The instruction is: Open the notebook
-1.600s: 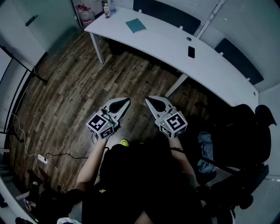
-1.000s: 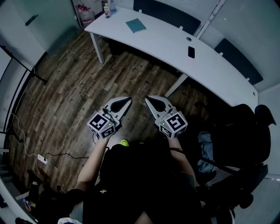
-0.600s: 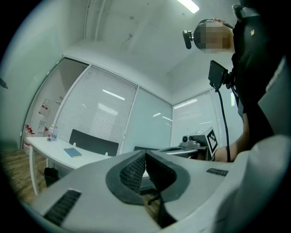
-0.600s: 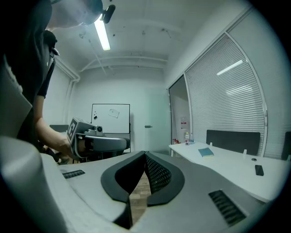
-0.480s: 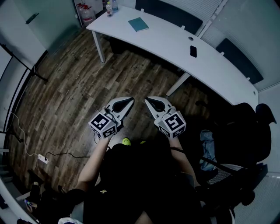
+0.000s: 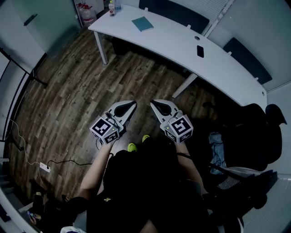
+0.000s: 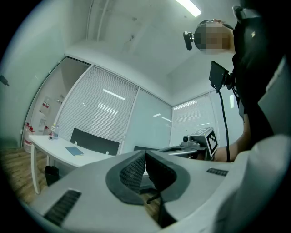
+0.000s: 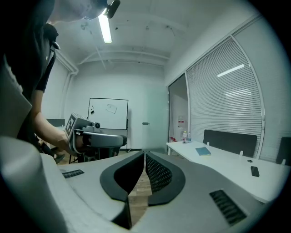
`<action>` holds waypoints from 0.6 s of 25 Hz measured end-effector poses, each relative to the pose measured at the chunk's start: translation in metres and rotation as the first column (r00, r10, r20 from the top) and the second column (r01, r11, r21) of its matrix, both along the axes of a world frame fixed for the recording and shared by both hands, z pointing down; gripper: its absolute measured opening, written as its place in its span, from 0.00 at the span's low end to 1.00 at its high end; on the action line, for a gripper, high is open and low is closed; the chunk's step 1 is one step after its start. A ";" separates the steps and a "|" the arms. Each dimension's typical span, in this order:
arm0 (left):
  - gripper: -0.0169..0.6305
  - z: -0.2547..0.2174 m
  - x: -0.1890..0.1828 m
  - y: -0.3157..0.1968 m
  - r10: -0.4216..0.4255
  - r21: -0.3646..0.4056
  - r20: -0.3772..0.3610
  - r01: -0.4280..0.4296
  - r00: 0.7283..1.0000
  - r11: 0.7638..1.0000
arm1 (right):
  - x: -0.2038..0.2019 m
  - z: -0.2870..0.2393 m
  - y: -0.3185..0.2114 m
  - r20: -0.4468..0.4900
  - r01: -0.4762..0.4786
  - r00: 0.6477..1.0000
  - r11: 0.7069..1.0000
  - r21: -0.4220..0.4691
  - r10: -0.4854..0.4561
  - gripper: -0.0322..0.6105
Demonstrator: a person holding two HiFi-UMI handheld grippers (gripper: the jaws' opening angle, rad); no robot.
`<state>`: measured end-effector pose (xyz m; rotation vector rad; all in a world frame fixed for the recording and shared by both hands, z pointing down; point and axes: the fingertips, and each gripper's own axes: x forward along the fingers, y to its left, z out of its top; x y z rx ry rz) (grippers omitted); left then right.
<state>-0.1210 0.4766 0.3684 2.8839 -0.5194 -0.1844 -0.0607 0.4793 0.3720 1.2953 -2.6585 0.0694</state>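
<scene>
The teal notebook (image 6: 142,23) lies closed near the left end of the long white table (image 6: 182,45), far ahead of both grippers. It also shows in the left gripper view as the notebook (image 7: 74,150) and in the right gripper view as the notebook (image 8: 203,151). My left gripper (image 6: 132,104) and right gripper (image 6: 153,103) hang side by side over the wooden floor, pointing toward the table. The left gripper (image 7: 145,154) is shut with nothing in it. The right gripper (image 8: 144,154) has its tips together and is empty too.
A black phone (image 6: 199,51) lies on the table's right half, and bottles (image 6: 112,7) stand past its left end. A dark office chair (image 6: 245,132) stands at the right. A power strip (image 6: 42,166) with a cable lies on the floor at the left.
The table has slid slightly up in the head view, and a second green shoe tip now shows below the grippers. Both grippers stay shut and side by side.
</scene>
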 end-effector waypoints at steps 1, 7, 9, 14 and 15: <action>0.05 -0.001 -0.001 -0.001 0.002 -0.002 -0.003 -0.002 1.000 1.000 | 0.000 0.001 -0.002 -0.002 -0.005 1.000 1.000 -0.003 0.005 0.12; 0.05 0.006 -0.003 -0.014 0.002 0.000 0.002 -0.002 1.000 1.000 | 0.001 0.007 -0.018 0.006 -0.008 1.000 1.000 -0.015 0.009 0.14; 0.05 0.007 0.000 -0.024 -0.002 -0.010 0.001 0.002 1.000 1.000 | 0.004 0.011 -0.030 0.006 -0.006 1.000 1.000 -0.027 0.006 0.14; 0.05 0.010 0.005 -0.057 -0.026 -0.028 0.007 0.026 1.000 0.999 | 0.007 0.020 -0.067 0.013 0.012 1.000 0.999 -0.043 -0.011 0.15; 0.05 0.010 0.005 -0.065 -0.033 -0.030 0.007 0.033 0.999 0.999 | 0.007 0.020 -0.076 0.012 0.017 1.000 0.999 -0.044 -0.017 0.16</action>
